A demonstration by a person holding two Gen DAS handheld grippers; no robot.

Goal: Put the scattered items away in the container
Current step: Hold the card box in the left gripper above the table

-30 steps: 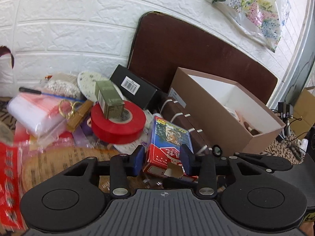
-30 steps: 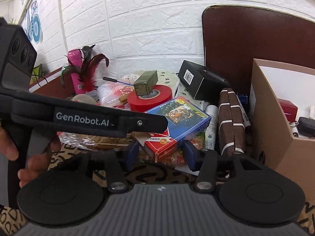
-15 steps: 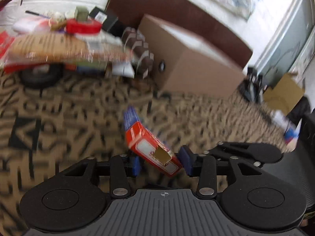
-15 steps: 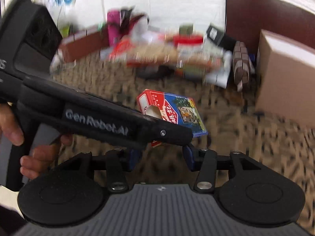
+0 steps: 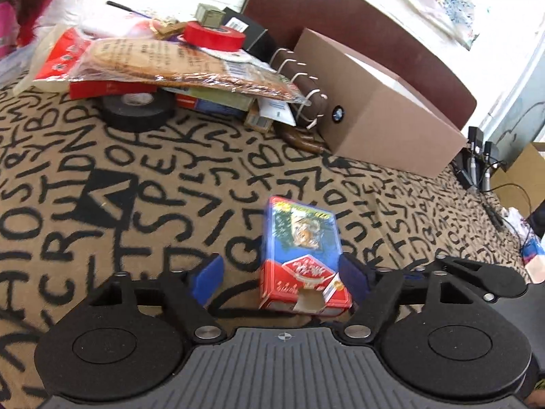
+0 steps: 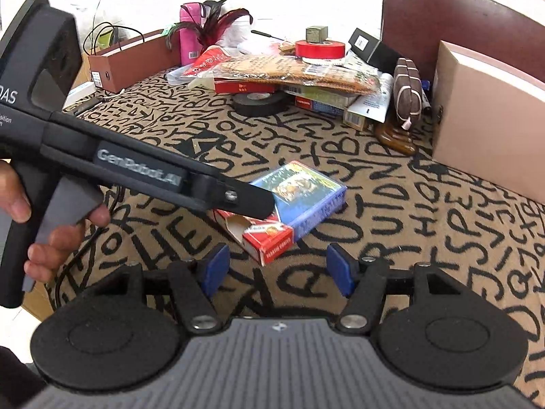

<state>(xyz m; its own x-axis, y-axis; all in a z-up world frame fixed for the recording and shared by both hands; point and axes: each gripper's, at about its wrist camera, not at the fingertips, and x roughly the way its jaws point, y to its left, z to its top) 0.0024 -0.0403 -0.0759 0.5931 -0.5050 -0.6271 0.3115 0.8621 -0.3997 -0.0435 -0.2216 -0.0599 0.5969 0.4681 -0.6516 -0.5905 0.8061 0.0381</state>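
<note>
Nearest the left wrist camera, the left gripper [image 5: 281, 271] is seen with its jaws opening wide; the playing-card box [image 5: 301, 252] lies flat on the letter-patterned tablecloth [image 5: 136, 184] between the blue pads, close against the right-hand one and clear of the left-hand one, so nothing is gripped. A second ago the same box was pinched in these jaws at the clutter pile; half a second ago it was carried, tilted, over the open cloth. It has since been set down, with its torn end flap toward the camera. For the task, this is judged a regrasp pause rather than progress — the box is out of the pile but not yet in the container.

In the right wrist view, the right gripper [image 6: 277, 266] is also opening and holds nothing; the card box [image 6: 299, 201] lies just beyond its pads, slightly left of centre, with the left gripper's finger laid across its near end.

Farther off, the clutter pile is seen — black tape roll [image 5: 138, 109], a packaged insole [image 5: 177, 64], red tape roll [image 5: 214, 35]. Beside it, at the far right, stands the cardboard box [image 5: 385, 119], well apart from the card box.
</note>
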